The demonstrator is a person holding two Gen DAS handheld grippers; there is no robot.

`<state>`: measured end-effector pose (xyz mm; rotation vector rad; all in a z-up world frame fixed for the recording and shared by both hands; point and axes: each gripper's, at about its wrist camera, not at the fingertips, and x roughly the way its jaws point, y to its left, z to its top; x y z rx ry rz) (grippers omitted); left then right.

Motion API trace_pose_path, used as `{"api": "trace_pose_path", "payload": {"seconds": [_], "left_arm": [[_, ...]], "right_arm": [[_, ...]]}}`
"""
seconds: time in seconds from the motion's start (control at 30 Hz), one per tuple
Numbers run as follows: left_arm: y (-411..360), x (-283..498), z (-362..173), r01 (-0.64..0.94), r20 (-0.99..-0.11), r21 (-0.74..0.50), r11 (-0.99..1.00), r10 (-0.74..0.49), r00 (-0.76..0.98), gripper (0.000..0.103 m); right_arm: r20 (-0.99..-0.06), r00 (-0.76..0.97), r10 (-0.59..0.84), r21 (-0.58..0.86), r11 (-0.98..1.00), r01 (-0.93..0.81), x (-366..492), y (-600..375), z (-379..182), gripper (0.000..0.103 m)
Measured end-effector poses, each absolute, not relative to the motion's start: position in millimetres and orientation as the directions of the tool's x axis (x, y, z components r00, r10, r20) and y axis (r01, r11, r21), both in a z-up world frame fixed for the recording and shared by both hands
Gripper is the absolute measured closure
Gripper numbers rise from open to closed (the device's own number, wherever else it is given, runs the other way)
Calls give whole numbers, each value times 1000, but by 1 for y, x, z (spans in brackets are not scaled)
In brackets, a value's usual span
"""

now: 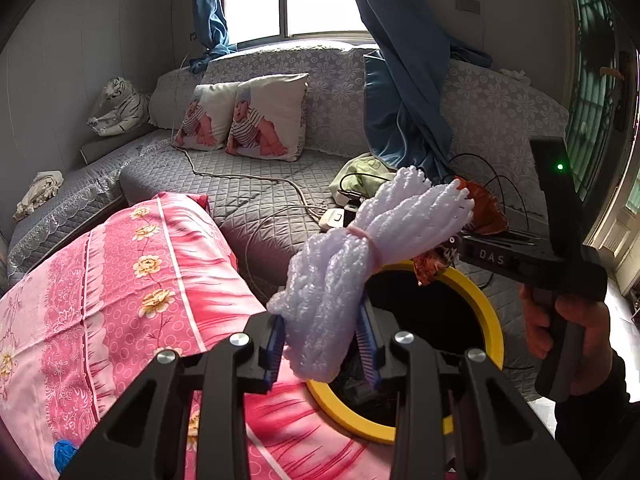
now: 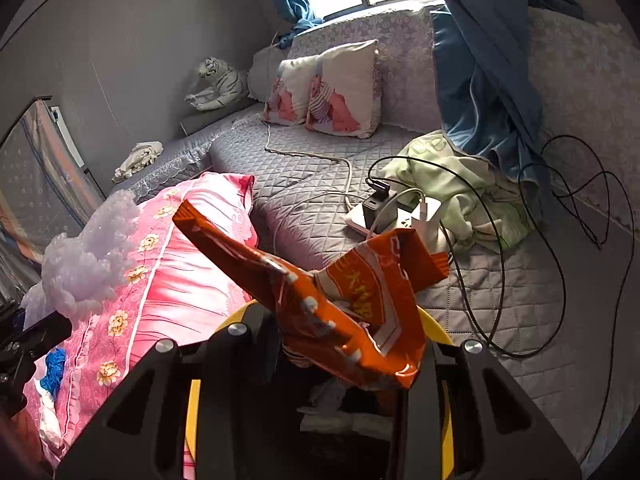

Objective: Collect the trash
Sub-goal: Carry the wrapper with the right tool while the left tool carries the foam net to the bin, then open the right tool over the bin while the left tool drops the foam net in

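Note:
My left gripper is shut on a bundle of white foam netting, held over the left rim of a yellow-rimmed trash bin. The netting also shows at the left of the right wrist view. My right gripper is shut on a crumpled orange snack wrapper, held above the bin, which has white scraps inside. In the left wrist view the right gripper reaches in from the right with the wrapper over the bin's far rim.
A pink floral quilt lies left of the bin on the grey quilted bed. A power strip with chargers, black cables, a green cloth, two pillows and blue curtains lie beyond.

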<state>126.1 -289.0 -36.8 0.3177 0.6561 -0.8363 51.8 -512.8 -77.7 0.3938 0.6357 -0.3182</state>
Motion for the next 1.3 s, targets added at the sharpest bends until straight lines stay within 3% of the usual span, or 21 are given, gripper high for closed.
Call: {"api": "trace_pose_path", "payload": {"seconds": [0.43,0.63,0.8,0.93,1.0,1.3], "left_arm": [[-330,143,-83,773,-739,-33,633,-537,408,72],[-325,152,-87,746,-751,-43,665,-513,415,52],[-310,166,-88,697,-762,-77,713,-493,420,25],[-300,175,-88,668,-767,-90,738,-480,426,22],[-294,175,-88,658,-760,-78,749,-471,447,14],[-247,190,-80,593,-754,-62,803,-427,499,14]], "right_arm": [[-670,727,-152,269,863,429,46,-523,-103,71],[-679,716,-164,270,851,451,45,-527,-107,52],[-683,709,-173,284,832,477,40,-535,-109,42],[-684,709,-175,288,827,483,38,-536,-109,41],[-676,716,-175,292,828,478,38,-534,-108,33],[-699,695,-168,284,827,486,43,-531,-112,30]]}}
